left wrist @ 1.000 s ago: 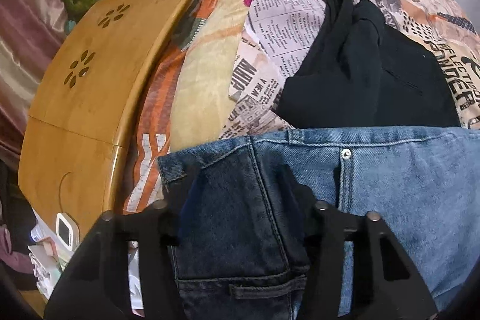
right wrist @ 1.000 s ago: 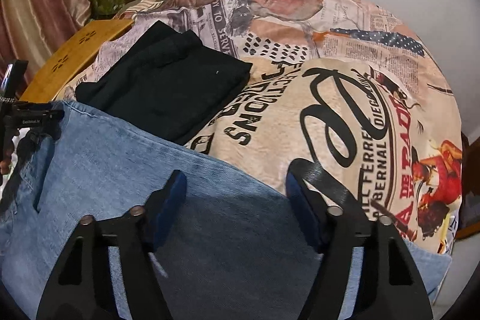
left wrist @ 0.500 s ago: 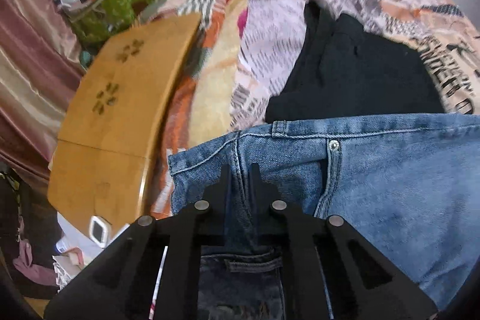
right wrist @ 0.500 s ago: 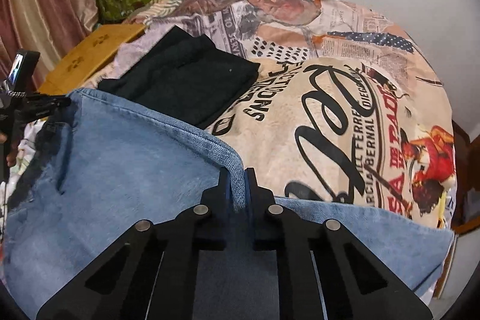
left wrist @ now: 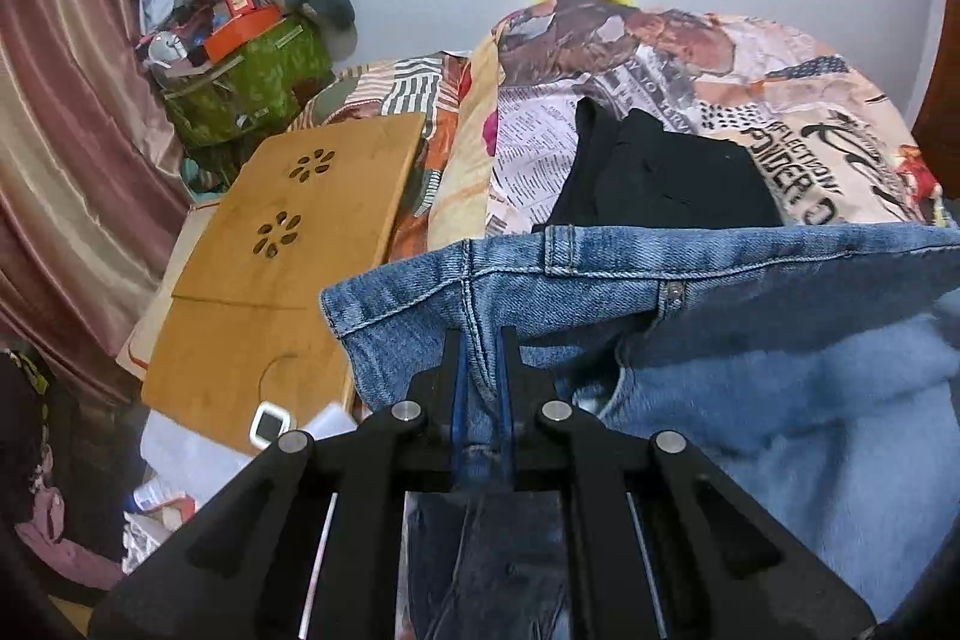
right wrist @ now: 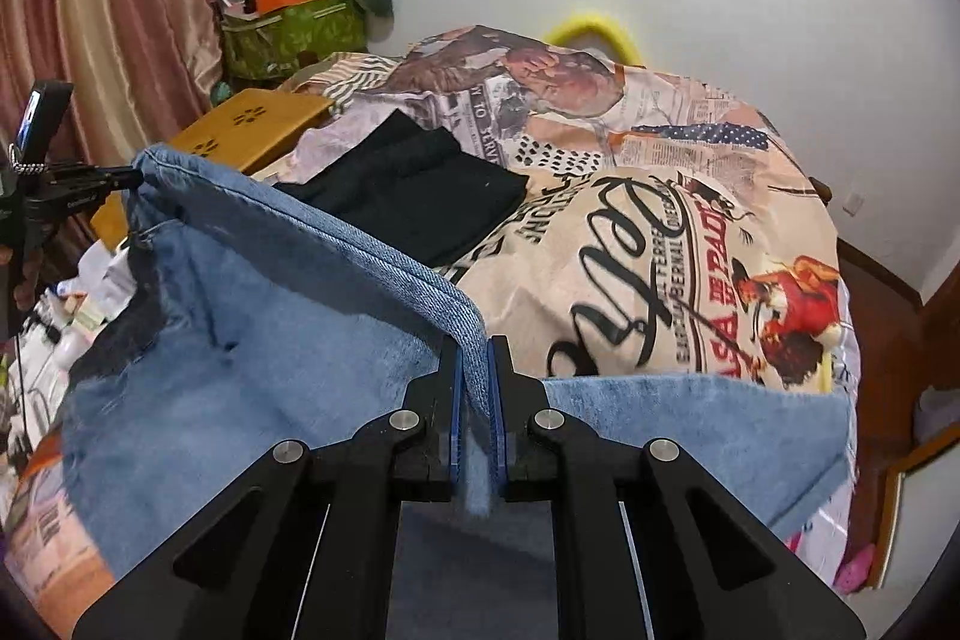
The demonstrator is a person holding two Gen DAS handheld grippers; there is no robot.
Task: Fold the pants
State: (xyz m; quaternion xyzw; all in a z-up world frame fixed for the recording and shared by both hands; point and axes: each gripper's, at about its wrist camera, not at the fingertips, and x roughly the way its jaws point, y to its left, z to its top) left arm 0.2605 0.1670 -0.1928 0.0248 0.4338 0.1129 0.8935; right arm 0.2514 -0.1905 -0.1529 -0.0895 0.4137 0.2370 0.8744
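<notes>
- Jaws of the left gripper [left wrist: 480,340] pinch the jeans [left wrist: 780,400] at the waistband.
- The right gripper [right wrist: 474,358] clamps their folded edge, so the denim hangs taut just before the black garment [right wrist: 414,196].

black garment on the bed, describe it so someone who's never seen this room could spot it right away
Start at the bed with the newspaper-print cover that fills the room's middle. On it, just beyond the raised edge of the blue jeans, lies a folded black garment, right of the wooden lap table. It is the only plain, dark, unprinted thing on the cover.
</notes>
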